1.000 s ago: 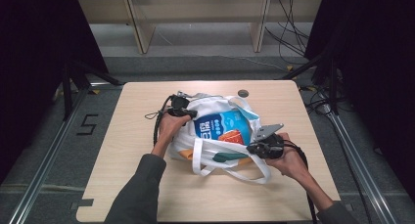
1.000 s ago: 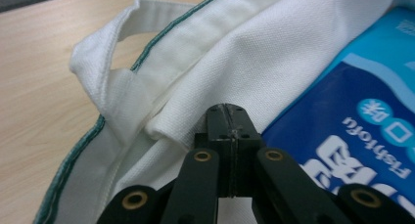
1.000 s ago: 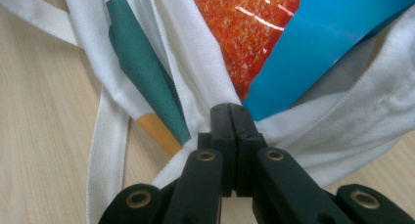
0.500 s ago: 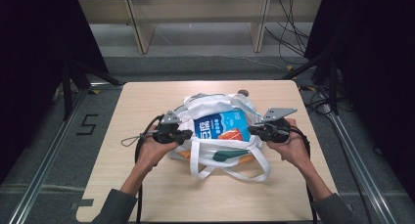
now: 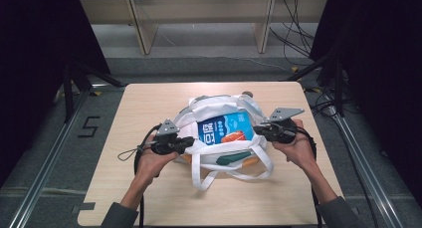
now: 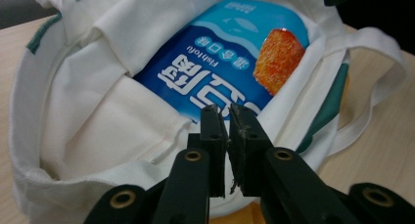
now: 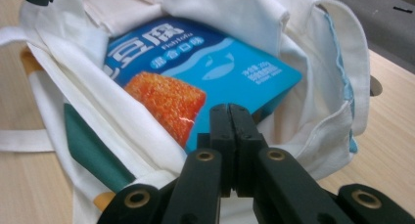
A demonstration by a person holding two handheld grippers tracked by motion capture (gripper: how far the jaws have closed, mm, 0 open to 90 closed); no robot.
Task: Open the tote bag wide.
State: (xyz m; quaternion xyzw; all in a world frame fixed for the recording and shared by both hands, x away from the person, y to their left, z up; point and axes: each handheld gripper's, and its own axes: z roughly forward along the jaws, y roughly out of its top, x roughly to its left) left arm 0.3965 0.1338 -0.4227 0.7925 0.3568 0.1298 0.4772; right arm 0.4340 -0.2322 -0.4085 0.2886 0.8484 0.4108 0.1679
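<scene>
- My left gripper [image 5: 188, 142]: jaws pressed together on the near rim of the white tote bag [image 5: 219, 113], at its left side.
- My right gripper [image 5: 260, 130]: jaws closed on the bag's right rim.
- Blue fish-tofu packet [image 5: 225, 128]: lies inside the open bag, between my two grippers.
- Wooden table [image 5: 149, 103]: bag rests mid-table.

- High view: we're seeing the table [image 5: 149, 188] lit evenly from above, surroundings falling off to near black at both sides.
- We're getting soft, short shadows under the bag [image 5: 219, 161].
- Overall it's looking soft, low detail.
- Left gripper view: the packet [image 6: 220, 82] is catching mild glare; near jaws blurring slightly.
- Right gripper view: bright white cloth, table edges going out of focus.
</scene>
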